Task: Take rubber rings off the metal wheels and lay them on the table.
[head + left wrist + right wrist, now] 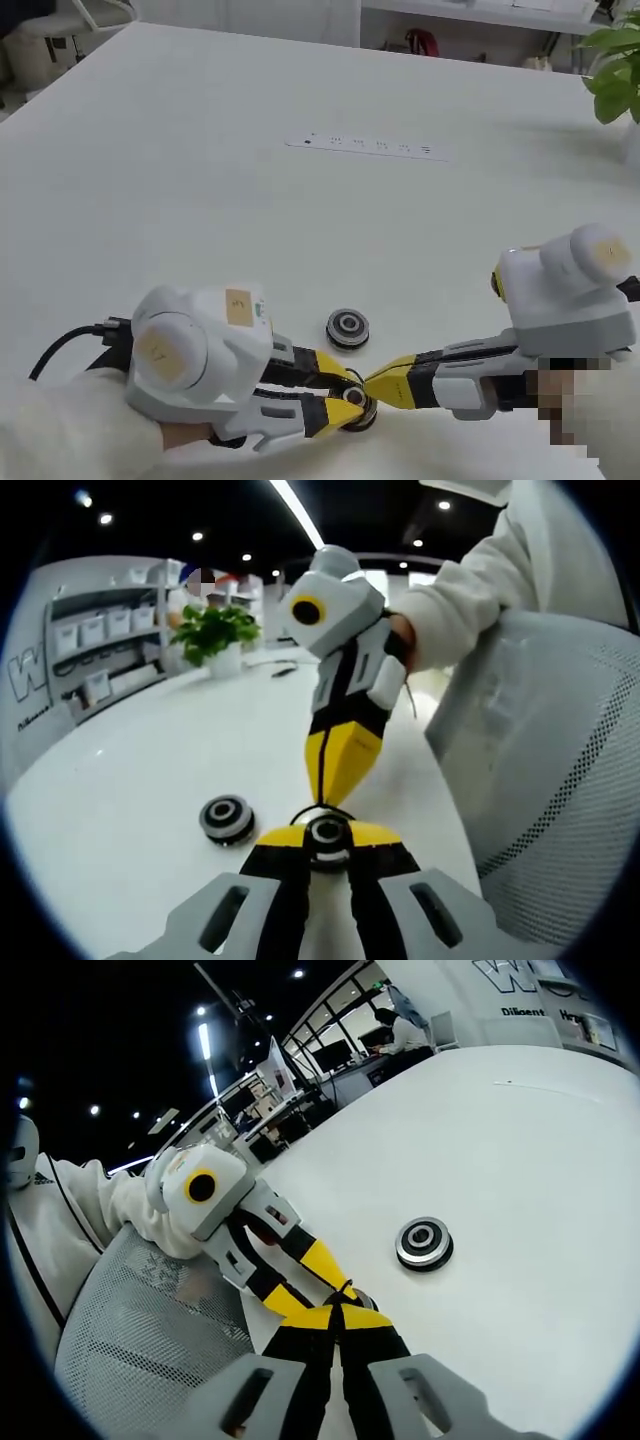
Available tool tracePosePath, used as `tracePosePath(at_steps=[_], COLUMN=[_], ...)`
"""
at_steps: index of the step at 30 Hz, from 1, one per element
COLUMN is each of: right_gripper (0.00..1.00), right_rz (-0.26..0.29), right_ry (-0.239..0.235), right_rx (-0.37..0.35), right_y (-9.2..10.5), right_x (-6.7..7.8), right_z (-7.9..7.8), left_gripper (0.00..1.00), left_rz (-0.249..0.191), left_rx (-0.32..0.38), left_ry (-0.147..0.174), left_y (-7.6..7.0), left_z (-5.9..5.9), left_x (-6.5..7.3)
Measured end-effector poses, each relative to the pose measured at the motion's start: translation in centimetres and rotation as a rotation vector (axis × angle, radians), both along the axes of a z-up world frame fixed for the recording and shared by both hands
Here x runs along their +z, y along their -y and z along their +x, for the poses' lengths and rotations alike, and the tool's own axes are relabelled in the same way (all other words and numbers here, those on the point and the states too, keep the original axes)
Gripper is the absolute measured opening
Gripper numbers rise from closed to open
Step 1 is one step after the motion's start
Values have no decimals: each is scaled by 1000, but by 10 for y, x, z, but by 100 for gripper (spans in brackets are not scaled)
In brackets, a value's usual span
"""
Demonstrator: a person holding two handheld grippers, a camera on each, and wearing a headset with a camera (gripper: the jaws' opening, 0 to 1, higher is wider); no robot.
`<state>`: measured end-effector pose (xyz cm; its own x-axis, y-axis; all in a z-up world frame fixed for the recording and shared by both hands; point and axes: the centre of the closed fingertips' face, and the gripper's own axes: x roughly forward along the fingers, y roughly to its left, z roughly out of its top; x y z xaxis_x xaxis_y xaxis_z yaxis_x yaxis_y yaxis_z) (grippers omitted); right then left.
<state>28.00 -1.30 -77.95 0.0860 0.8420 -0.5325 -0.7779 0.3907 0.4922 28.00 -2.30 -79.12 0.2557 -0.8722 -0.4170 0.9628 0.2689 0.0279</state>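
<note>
Closest to the camera, the left gripper (pixel 350 393) sits low over the near edge of the white table (pixel 200 200). Its yellow jaws are open just a little and squeeze a small metal wheel (pixel 358 408) from both sides. In the left gripper view the same metal wheel (pixel 328 832) sits right between the two yellow tips. The right gripper (pixel 374 385) comes in from the other side and meets it tip to tip. Its jaws are pressed tight together, and they look to pinch a thin black rubber ring (pixel 322 809) at the top of the held wheel. A second wheel (pixel 347 327) lies flat on the table just behind the two grippers, not touching them; its dark ring is on it. The right gripper view shows this second wheel (pixel 425 1242) lying apart, with bare white table all round it. Past the second wheel the table is wide and bare, so there is lots of room to move. Far back lies a flat white power strip (pixel 370 147). A green plant (pixel 615 70) stands at the far right edge. A grey mesh chair (pixel 560 780) is close beside the near edge of the table.
</note>
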Motion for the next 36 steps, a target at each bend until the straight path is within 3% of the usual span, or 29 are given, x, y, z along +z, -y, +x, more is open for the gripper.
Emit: tracePosePath(at_steps=[3, 8, 11, 13, 15, 17, 19, 25, 28, 32, 36], right_gripper=[0, 0, 0, 0, 0, 0, 0, 0, 0, 0, 0], right_rz=[-5, -10, -5, 0, 5, 15, 20, 34, 44, 53, 64], right_ry=[-2, -3, -3, -2, 1, 1, 7, 11, 11, 13, 13], right_rx=[-8, -11, -17, -22, -27, -30, -31, -27, -26, -23, -19], right_y=[2, 2, 3, 4, 4, 3, 3, 1, -1, -3, -5], right_x=[-1, -2, 0, 1, 2, 5, 6, 9, 11, 13, 17], right_z=[1, 2, 3, 4, 5, 5, 6, 6, 6, 5, 3], left_gripper=[17, 19, 25, 29, 32, 33, 39, 55, 60, 69, 79], left_rz=[1, 18, -11, -13, -12, -21, -44, -37, -61, -48, -55], left_rx=[0, -12, -22, -28, -30, -22, -2, 18, 11, 1, 24], left_ry=[-6, 15, -19, -19, 5, 10, 24, 73, 58, 67, 39], left_y=[-1, -3, -4, -6, -9, -11, -15, -25, -28, -31, -37], left_z=[0, -3, -7, -9, -9, -7, -1, 5, 1, -3, -7], left_x=[2, 6, 10, 13, 18, 24, 34, 48, 55, 57, 57])
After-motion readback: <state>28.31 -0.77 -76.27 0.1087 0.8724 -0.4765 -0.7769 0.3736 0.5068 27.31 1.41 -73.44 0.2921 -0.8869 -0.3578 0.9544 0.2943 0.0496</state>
